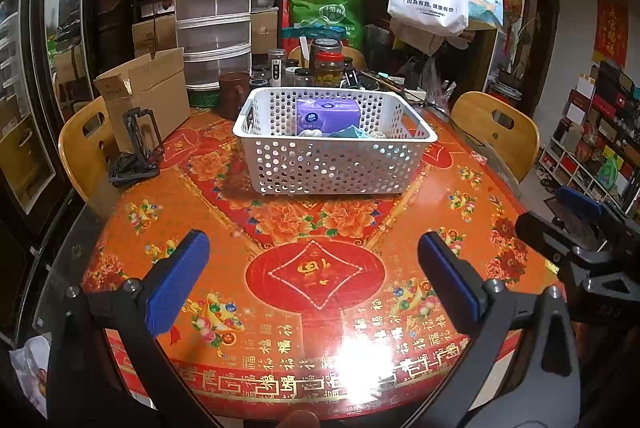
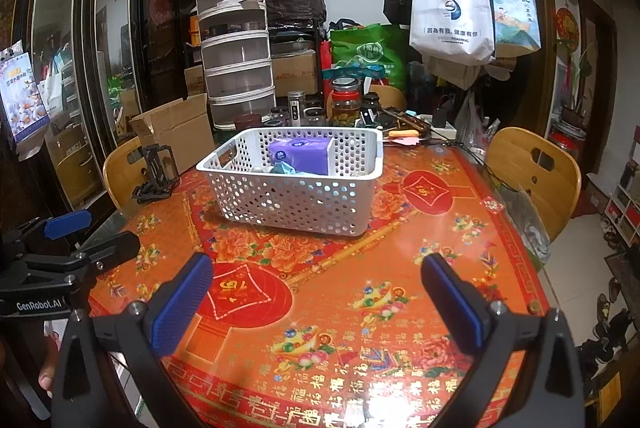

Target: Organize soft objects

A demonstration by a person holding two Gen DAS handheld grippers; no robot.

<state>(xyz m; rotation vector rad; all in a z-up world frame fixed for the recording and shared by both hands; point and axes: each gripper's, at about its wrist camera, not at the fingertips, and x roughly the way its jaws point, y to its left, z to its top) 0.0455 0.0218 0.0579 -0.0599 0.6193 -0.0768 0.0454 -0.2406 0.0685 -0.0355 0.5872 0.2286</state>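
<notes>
**Soft things in the basket, both grippers empty**

The white basket (image 1: 334, 143) stands on the table (image 1: 320, 268) at about 12 o'clock from the left gripper (image 1: 314, 276), well apart from it. In the right wrist view it sits nearer 11 o'clock of the right gripper (image 2: 316, 292). Inside it lies a purple tissue pack (image 1: 326, 113) toward the far wall, with a teal cloth (image 1: 352, 131) in front of it and some pale bits beside that, too small to name.

Both grippers hang over the near part of the table with jaws spread wide and nothing between the blue pads (image 1: 178, 280). The right one also shows at 3 o'clock in the left view, off the table edge.

No loose soft thing shows on the open tablecloth in either view. A box (image 1: 148, 91), a black stand (image 1: 138, 147) at 10 o'clock, and jars (image 1: 326, 63) behind the basket remain, but none looks soft.

My judgement: the sorting looks done or nearly so, since the soft items seen are already in the basket. What is left, if anything, lies outside these views; I cannot tell whether more items wait elsewhere.
</notes>
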